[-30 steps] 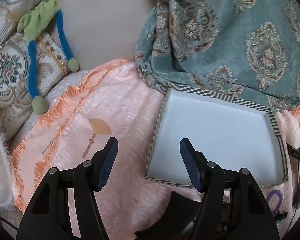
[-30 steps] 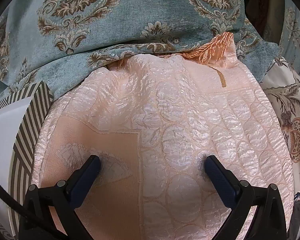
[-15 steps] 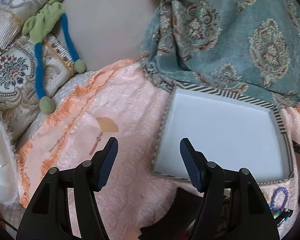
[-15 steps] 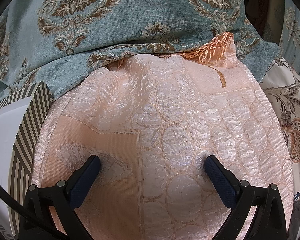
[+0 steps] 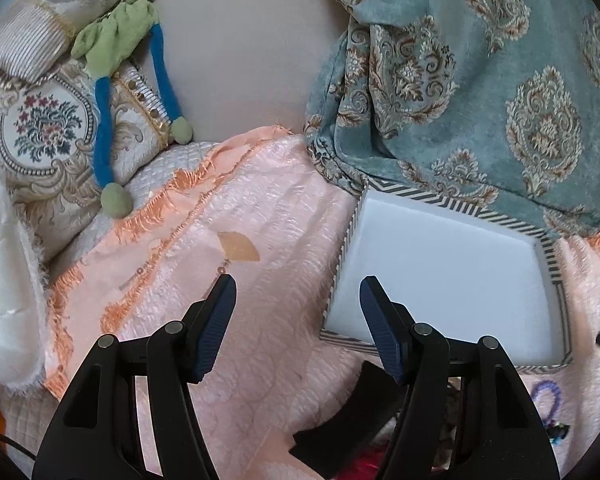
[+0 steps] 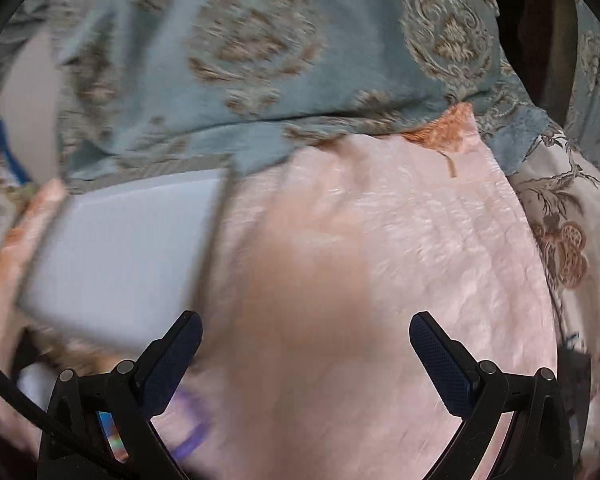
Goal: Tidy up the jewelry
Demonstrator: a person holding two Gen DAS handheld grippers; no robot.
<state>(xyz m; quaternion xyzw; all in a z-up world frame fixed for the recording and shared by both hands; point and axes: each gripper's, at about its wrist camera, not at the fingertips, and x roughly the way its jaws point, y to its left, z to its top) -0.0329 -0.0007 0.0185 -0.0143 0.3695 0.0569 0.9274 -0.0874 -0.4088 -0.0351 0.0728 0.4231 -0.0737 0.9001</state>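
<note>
A purple beaded bracelet (image 5: 547,397) lies on the peach quilted bedspread (image 5: 268,240) near the empty striped-rimmed white tray (image 5: 556,276); both grippers, left (image 5: 298,300) and right (image 6: 306,338), gape empty. No writing legible.

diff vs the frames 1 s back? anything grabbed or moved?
The right gripper has swung: its view is now motion-blurred, and it takes in the striped-rim tray and a purple bead bracelet, earlier out of its view. The left gripper drifted, so the tray slid right in its view. Nothing taken or released. Both sets of jaws stay open and empty; the tray stays empty on the pink quilt.
</note>
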